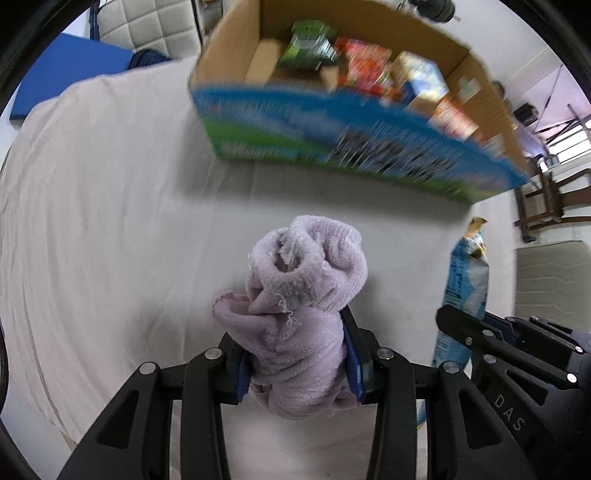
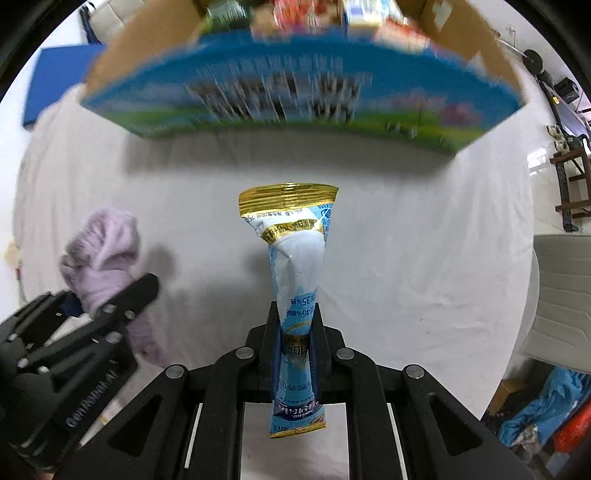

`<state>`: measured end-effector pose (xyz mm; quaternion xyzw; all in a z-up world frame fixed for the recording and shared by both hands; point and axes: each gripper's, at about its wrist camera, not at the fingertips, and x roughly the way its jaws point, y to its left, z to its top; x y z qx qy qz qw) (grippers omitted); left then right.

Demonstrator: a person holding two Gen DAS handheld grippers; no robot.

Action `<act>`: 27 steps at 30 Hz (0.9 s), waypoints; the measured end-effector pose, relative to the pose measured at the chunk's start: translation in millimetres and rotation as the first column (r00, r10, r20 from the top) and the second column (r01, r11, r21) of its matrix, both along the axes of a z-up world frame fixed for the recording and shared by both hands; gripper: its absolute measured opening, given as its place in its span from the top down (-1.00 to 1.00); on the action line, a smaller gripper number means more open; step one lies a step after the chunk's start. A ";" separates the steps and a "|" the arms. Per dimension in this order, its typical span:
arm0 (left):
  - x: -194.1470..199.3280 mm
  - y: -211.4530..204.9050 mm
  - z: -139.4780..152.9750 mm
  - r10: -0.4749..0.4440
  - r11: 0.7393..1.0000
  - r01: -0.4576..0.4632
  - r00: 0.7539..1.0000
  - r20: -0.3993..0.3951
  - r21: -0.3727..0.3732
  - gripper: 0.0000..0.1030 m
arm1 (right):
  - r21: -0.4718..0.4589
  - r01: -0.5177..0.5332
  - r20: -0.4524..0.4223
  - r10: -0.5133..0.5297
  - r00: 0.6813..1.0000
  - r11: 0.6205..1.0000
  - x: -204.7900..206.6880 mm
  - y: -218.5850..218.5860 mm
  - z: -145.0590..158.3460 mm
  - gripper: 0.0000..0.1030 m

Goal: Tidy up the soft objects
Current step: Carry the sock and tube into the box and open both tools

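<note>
My left gripper (image 1: 295,343) is shut on a bunched lilac towel (image 1: 306,280), held above the white cloth-covered table (image 1: 110,221). My right gripper (image 2: 297,325) is shut on a light-blue snack packet with gold ends (image 2: 295,258), held upright. The towel (image 2: 103,251) and left gripper (image 2: 92,317) show at the left of the right wrist view; the packet (image 1: 465,280) and right gripper (image 1: 491,339) show at the right of the left wrist view. An open cardboard box with a blue-green printed side (image 1: 332,140) stands ahead, also in the right wrist view (image 2: 295,96), blurred.
The box holds several colourful packets (image 1: 369,66). A blue mat (image 1: 62,77) lies on the floor far left. A padded chair (image 1: 147,26) stands behind the table. Wooden furniture (image 2: 572,177) and a white cushion (image 2: 561,302) are at the right.
</note>
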<state>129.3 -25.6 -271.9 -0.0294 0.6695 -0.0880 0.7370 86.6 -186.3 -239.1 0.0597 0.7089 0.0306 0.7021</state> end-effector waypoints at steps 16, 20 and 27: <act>119.0 4.5 105.9 0.067 0.996 -0.055 0.977 0.201 -0.064 0.28 | 0.214 0.206 0.226 -0.254 0.941 0.955 100.8 -17.8 125.4 0.75; 151.4 7.1 94.2 0.088 0.995 -0.078 0.979 0.185 -0.063 0.28 | 0.278 0.322 0.208 -0.384 0.900 0.905 129.7 -27.7 110.6 0.75; 192.9 1.8 59.7 0.091 0.994 -0.084 0.991 0.099 -0.066 0.27 | 0.347 0.523 0.172 -0.601 0.780 0.779 163.8 -52.1 61.8 0.75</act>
